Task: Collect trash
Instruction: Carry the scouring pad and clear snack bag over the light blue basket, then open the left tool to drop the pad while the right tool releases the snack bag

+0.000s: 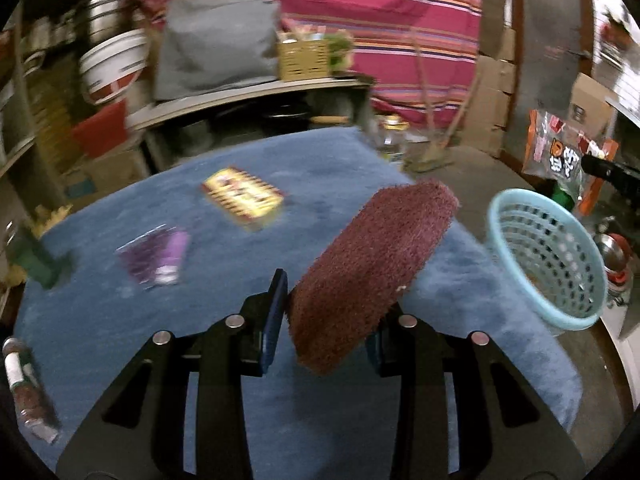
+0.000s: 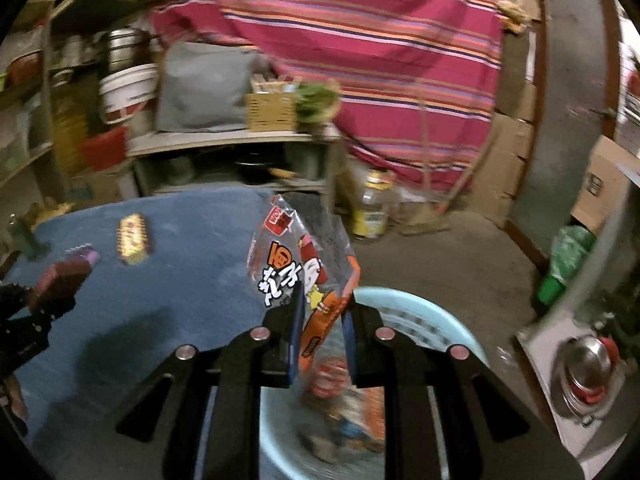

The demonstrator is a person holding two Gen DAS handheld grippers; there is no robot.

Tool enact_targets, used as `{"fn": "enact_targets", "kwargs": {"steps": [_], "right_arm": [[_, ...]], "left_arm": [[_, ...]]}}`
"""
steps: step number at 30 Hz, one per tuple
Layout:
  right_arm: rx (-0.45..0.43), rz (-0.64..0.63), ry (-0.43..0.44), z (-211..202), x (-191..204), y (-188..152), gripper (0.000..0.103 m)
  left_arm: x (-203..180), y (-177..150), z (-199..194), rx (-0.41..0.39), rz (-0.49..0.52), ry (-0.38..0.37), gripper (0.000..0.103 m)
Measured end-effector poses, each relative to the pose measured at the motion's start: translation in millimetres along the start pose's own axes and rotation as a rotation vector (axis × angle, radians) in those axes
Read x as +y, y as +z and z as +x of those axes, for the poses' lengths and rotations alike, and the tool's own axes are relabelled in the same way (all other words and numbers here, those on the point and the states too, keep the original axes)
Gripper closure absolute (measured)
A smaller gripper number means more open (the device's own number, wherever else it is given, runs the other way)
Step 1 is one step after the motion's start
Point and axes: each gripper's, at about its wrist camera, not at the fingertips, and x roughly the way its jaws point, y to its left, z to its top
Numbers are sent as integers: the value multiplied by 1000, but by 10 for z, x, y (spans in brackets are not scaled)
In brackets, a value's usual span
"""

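We see the left tool [image 1: 326, 312] clamped on a maroon scouring pad [image 1: 372, 272], the right tool [image 2: 322, 320] clamped on a printed plastic snack wrapper [image 2: 304, 264] above the pale blue perforated basket [image 2: 460, 344] off the blue-covered surface's [image 1: 240, 320] right edge; early release may miss it.

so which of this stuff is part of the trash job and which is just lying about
Job: maroon scouring pad in left gripper, snack wrapper in right gripper, blue basket, yellow packet, purple packet.

Lying about: white bucket, grey cushion, oil bottle.

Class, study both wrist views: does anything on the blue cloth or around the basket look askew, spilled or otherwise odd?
Nothing is spilled or damaged. The left gripper holds the maroon scouring pad tilted. The right gripper holds the snack wrapper above the light blue basket. The yellow packet and purple packet lie loose on the blue cloth.
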Motion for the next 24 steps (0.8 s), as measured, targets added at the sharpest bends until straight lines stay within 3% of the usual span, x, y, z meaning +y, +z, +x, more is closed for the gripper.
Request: {"fn": "enact_targets", "kwargs": {"steps": [9, 16, 24], "right_arm": [[53, 103, -66, 42, -788, -435, 85], [81, 153, -66, 177, -1052, -615, 85], [94, 170, -47, 242, -1136, -705, 85]], "left_arm": [[-973, 163, 231, -3, 82, -127, 69], [-1607, 225, 355, 0, 143, -195, 69], [-2028, 248, 536, 32, 176, -235, 67]]}}
